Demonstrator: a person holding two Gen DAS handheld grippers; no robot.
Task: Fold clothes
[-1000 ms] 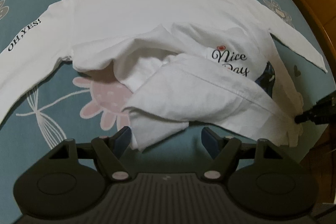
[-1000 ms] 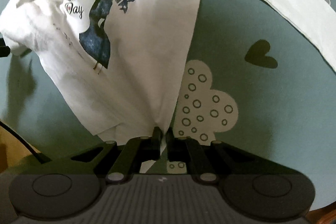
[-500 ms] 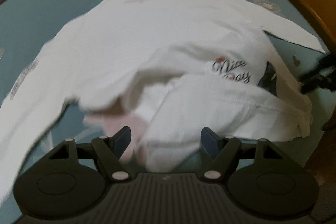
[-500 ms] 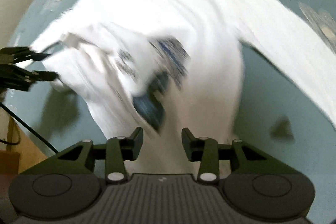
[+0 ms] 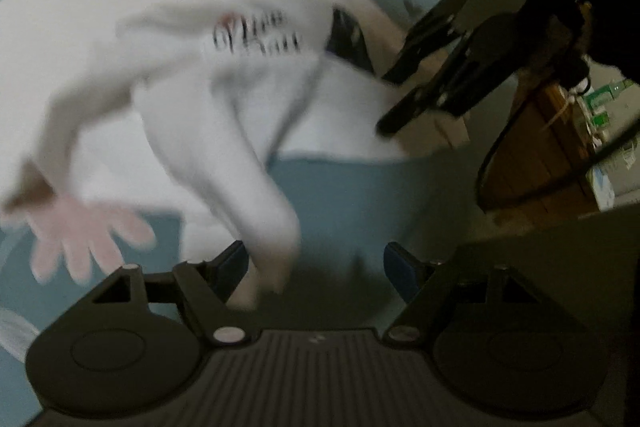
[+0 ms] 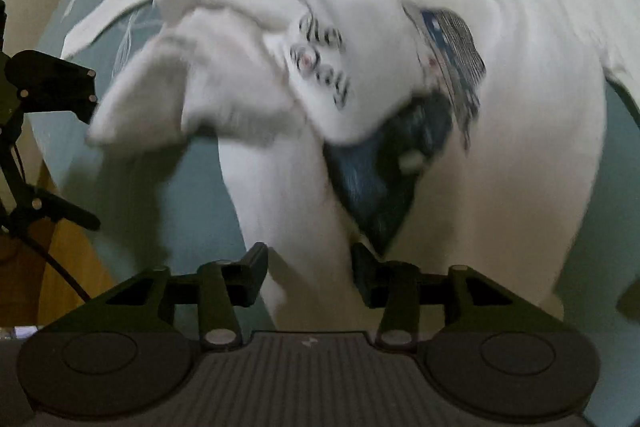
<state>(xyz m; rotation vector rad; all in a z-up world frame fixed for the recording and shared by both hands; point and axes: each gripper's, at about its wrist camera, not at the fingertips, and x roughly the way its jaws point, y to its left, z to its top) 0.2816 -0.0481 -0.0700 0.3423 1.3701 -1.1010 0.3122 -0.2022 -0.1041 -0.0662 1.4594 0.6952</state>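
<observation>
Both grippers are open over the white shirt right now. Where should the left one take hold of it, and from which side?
Take the bunched fold of the white shirt that hangs just ahead of the left gripper, near its left finger. Come straight forward, low over the teal bedsheet, probably shifting slightly left so that the fold sits between the open jaws. It is raised and narrow, so easier to pinch than the flat body. The view is blurred.

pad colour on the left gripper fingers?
Blue pads on the fingers of the left gripper; rest is black. Best seen in the left wrist view.
</observation>
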